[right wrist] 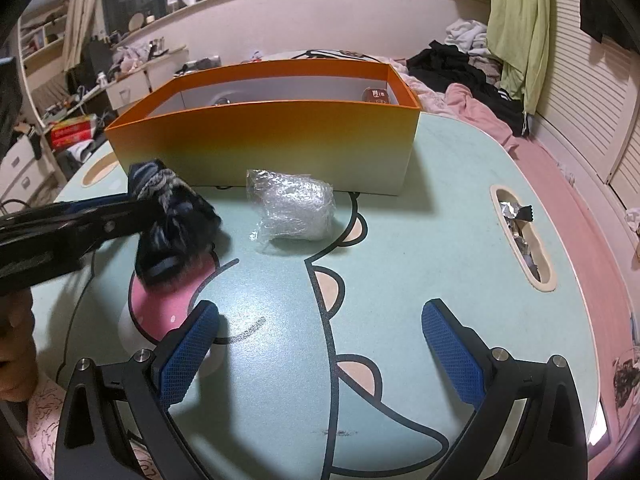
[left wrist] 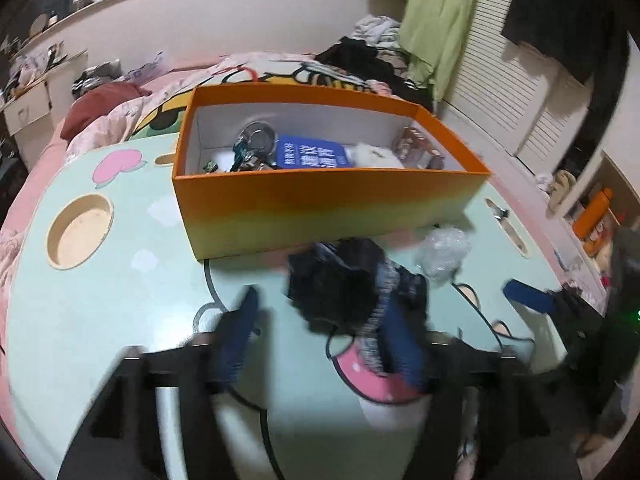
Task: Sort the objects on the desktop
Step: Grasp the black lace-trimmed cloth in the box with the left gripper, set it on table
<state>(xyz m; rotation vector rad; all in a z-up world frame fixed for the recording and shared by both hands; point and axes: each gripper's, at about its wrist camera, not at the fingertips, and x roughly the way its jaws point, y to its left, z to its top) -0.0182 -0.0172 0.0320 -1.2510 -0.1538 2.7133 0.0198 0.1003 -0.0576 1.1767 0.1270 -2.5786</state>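
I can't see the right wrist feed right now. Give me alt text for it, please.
The open right gripper hovers empty over the mint-green cartoon table, facing the orange box. A clear bubble-wrap bundle lies just before the box. At left, the left gripper carries a dark fuzzy item above the table.

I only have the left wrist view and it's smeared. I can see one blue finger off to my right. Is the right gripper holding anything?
Observer: No. The right gripper is open over the table, with nothing between its pads.
Operator: Is the clear packet touching the dark fuzzy bundle?
Observer: No. The bubble-wrap packet lies apart from the dark fuzzy bundle, with bare table between them.
Operator: Is there anything in the slot on the right side?
Observer: Yes. Crumpled foil wrappers sit in the slot.
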